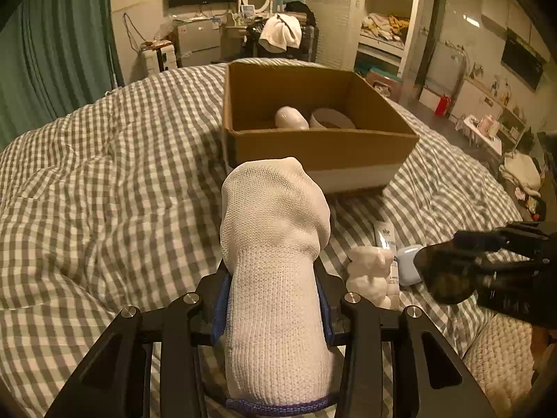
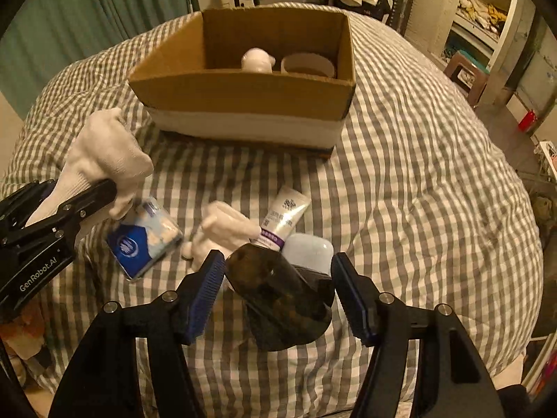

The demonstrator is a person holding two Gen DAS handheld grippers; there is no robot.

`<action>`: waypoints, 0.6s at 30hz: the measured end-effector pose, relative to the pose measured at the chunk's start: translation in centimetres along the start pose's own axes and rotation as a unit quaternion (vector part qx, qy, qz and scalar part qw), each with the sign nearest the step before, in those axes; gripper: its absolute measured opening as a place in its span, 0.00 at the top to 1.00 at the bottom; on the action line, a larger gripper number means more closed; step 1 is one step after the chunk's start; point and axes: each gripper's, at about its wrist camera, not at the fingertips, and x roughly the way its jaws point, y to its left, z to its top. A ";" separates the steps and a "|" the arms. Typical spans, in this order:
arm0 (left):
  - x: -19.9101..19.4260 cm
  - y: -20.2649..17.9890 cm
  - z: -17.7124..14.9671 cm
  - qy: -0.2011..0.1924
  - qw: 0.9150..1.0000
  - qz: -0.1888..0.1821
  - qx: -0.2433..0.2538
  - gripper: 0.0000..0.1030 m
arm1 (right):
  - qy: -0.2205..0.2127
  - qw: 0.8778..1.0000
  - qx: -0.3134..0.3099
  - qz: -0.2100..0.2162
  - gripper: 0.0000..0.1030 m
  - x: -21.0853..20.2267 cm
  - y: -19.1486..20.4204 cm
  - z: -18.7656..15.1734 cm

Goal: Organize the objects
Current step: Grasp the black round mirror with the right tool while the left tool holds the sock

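Note:
My left gripper (image 1: 271, 278) is shut on a white knit glove (image 1: 275, 216), which stands up between its blue pads, raised over the checked quilt (image 1: 104, 174). From the right wrist view it hangs at the left edge, glove (image 2: 108, 153) in its jaws. My right gripper (image 2: 278, 261) is shut on a dark glossy brown clip (image 2: 275, 296), held off the quilt; the clip (image 1: 445, 271) also shows at the right of the left wrist view. An open cardboard box (image 2: 243, 94) sits ahead on the bed, holding a white rounded object (image 2: 257, 59) and a white ring-shaped roll (image 2: 308, 64).
On the quilt in front of the box lie a blue tissue pack (image 2: 146, 240), a white figurine (image 2: 222, 233), a cream tube (image 2: 285, 216) and a pale blue case (image 2: 308, 249). Beyond the bed are green curtains (image 1: 52, 52), shelves and cluttered furniture.

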 end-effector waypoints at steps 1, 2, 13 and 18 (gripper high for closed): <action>-0.3 0.2 0.2 -0.002 1.000 0.001 -0.003 0.60 | 0.000 1.000 -0.004 -0.001 0.72 0.5 0.2 0.6; -0.5 0.4 0.3 -0.004 1.000 0.002 -0.006 0.60 | 0.000 1.000 -0.003 -0.004 0.72 0.2 0.2 0.7; -1.1 1.9 1.9 -0.007 1.000 0.002 -0.029 0.60 | -0.023 1.000 0.000 -0.008 0.72 -0.4 0.3 2.0; -2.2 1.9 3.8 -0.025 0.999 0.006 -0.030 0.60 | -0.066 0.998 -0.008 -0.009 0.72 -3.1 0.3 4.3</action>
